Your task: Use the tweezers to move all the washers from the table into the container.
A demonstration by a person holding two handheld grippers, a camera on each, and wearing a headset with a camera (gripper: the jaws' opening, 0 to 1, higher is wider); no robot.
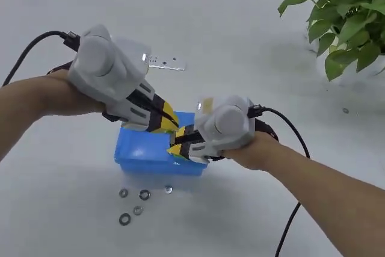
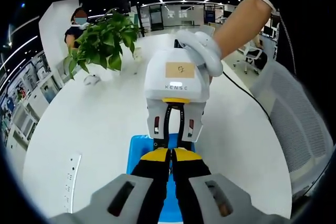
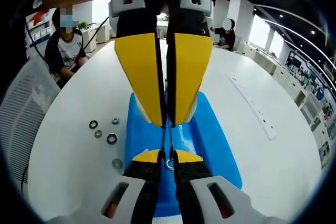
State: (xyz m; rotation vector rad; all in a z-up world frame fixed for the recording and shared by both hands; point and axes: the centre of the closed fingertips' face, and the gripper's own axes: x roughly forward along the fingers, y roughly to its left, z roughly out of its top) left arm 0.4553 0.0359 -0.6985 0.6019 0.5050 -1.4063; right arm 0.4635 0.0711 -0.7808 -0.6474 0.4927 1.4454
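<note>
Five washers [image 1: 144, 194] lie loose on the bench [image 1: 54, 209] in the head view, just in front of the blue container [image 1: 141, 156]. Above it the left gripper [image 1: 170, 122] and right gripper [image 1: 176, 146] meet tip to tip.

From the left gripper view, its yellow jaws press together over the container, facing the right gripper.

From the right gripper view, thin tweezers [image 3: 166, 136] run out of the left gripper's clamped jaws and down between the right gripper's jaws. Those stand a sliver apart; whether they pinch the tweezers I cannot tell. A small ring [image 3: 169, 164], possibly a washer, sits at the tweezers' end over the container.
</note>
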